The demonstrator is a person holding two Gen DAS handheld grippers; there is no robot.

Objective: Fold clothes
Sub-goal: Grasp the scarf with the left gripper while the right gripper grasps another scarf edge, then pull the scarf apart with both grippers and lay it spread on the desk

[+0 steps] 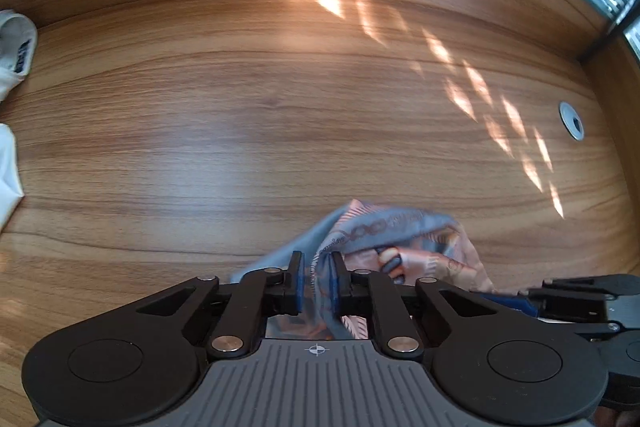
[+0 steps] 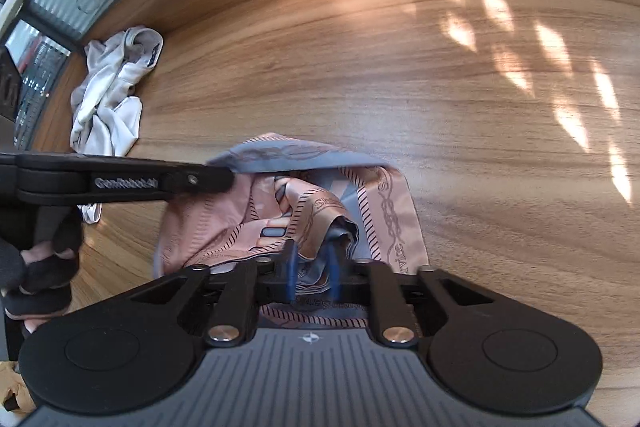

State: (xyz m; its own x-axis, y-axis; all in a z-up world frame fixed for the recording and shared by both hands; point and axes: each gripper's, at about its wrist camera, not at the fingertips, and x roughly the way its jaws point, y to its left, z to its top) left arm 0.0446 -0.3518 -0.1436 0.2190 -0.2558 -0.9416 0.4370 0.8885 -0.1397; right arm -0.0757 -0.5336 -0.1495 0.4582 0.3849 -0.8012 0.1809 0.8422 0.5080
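A crumpled pink-and-grey printed scarf (image 2: 304,203) lies bunched on the wooden tabletop (image 2: 460,147), no clear long axis. The left gripper (image 1: 316,277) fingers pinch its left fold; the right gripper (image 2: 314,273) fingers pinch its near edge.

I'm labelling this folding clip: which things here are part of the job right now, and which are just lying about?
In use:
- scarf, pink and grey, bunched on the table
- left gripper, shut on the scarf
- right gripper, shut on the scarf

Lying about:
- white garment, crumpled near the table's far edge
- table
- cable hole
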